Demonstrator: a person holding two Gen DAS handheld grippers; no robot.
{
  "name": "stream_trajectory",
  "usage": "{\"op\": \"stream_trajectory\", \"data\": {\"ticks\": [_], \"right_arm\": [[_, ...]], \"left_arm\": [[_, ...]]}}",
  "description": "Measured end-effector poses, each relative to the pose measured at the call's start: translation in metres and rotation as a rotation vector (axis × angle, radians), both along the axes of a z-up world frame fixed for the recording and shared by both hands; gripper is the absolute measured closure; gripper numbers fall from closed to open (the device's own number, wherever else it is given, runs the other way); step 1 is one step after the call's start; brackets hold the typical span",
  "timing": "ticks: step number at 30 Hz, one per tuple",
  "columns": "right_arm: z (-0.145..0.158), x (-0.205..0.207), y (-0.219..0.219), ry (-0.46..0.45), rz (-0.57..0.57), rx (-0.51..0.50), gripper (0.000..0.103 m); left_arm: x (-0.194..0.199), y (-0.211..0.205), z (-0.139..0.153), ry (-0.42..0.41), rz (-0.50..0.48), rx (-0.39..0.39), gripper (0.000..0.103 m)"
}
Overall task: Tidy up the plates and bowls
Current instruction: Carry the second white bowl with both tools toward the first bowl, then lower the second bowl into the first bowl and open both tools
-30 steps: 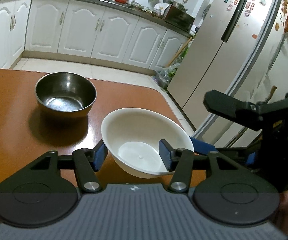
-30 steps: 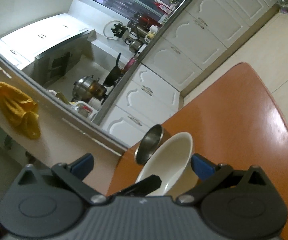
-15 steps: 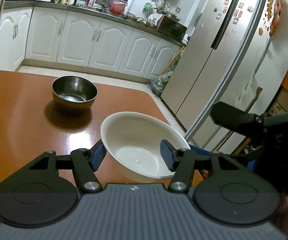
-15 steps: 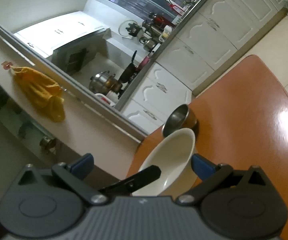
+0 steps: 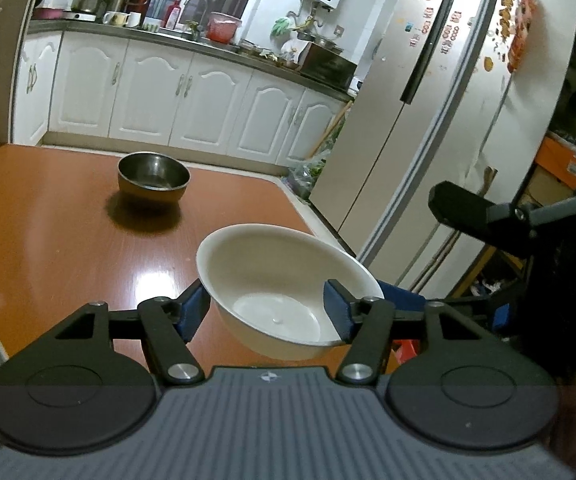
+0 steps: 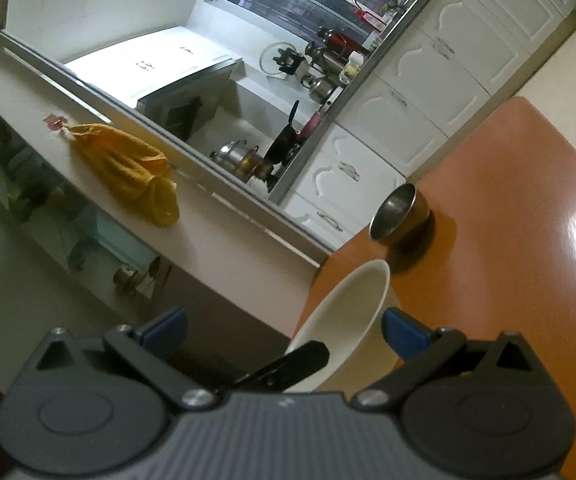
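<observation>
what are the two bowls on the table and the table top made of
Far bowl: looks like stainless steel, a dull grey mirror sheen inside. Near bowl: glossy white, likely ceramic or melamine; the look can't settle which. Table: reddish-brown with a lacquered gloss, bright glare spots; wood or laminate, unclear.

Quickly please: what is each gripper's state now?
Left gripper: jaws have just been opening, one inside white bowl; grip cannot be told.
Right gripper: open, bowl's rim between jaws.
</observation>
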State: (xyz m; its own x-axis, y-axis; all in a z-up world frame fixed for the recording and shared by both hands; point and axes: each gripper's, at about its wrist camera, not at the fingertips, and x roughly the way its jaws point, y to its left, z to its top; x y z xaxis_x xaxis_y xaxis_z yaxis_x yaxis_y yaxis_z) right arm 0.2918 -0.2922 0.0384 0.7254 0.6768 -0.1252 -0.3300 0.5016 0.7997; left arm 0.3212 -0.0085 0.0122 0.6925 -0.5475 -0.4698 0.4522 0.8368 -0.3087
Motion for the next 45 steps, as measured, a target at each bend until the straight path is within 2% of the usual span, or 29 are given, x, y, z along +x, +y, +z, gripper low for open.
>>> {"op": "stream_trajectory", "data": {"ticks": [15, 26, 36, 39, 45], "right_arm": [[-0.02, -0.053, 0.012, 0.058, 0.003, -0.008, 0.0], [-0.03, -0.055, 0.016, 0.084, -0.005, -0.024, 0.0], [-0.034, -0.056, 0.015, 0.101, -0.009, -0.017, 0.0], [-0.034, -0.057, 0.016, 0.099, -0.013, -0.031, 0.0], [-0.032, -0.06, 0.013, 0.094, -0.035, -0.039, 0.0]], "left_arm": [[-0.017, 0.006, -0.015, 0.009, -0.011, -0.013, 0.029], [0.009, -0.002, -0.022, 0.053, -0.002, 0.003, 0.029], [0.01, -0.004, -0.027, 0.092, -0.003, 0.021, 0.028], [0.005, -0.003, -0.028, 0.093, 0.006, 0.024, 0.025], [-0.001, 0.001, -0.031, 0.099, 0.027, 0.034, 0.012]]}}
